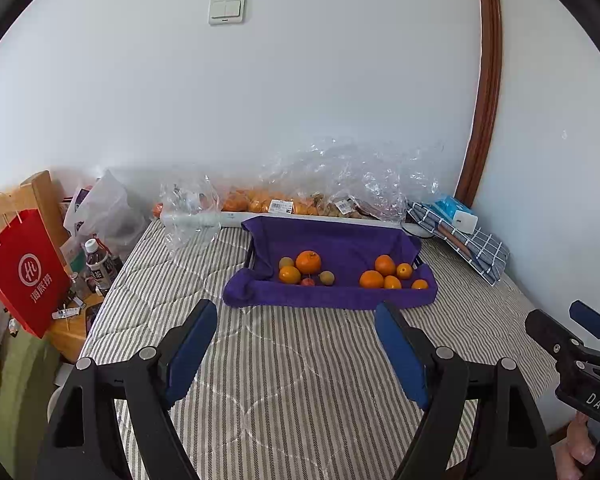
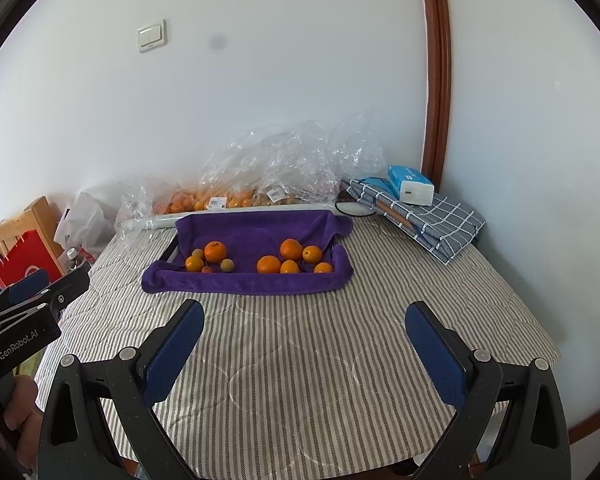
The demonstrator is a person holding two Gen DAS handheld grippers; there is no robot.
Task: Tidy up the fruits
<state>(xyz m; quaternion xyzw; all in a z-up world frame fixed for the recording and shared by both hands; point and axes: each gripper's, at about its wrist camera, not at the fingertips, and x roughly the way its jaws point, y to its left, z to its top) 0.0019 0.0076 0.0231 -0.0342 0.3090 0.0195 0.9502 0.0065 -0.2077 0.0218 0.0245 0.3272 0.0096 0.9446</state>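
A tray lined with a purple towel (image 1: 340,240) (image 2: 256,224) sits on the striped bed. Its left group holds a big orange (image 1: 308,262) (image 2: 215,251), a smaller orange (image 1: 289,275), two brownish round fruits (image 1: 326,278) and a small red fruit (image 1: 308,281). Its right group holds several oranges (image 1: 371,279) (image 2: 269,264). My left gripper (image 1: 298,344) is open and empty, short of the tray. My right gripper (image 2: 305,344) is open and empty, also short of the tray; it shows at the right edge of the left wrist view (image 1: 568,328).
Clear plastic bags of fruit (image 1: 268,200) (image 2: 228,200) lie behind the tray against the wall. A folded checked cloth with a tissue pack (image 1: 460,232) (image 2: 416,208) lies at the back right. A red paper bag (image 1: 24,272) and bottles (image 1: 98,266) stand left of the bed.
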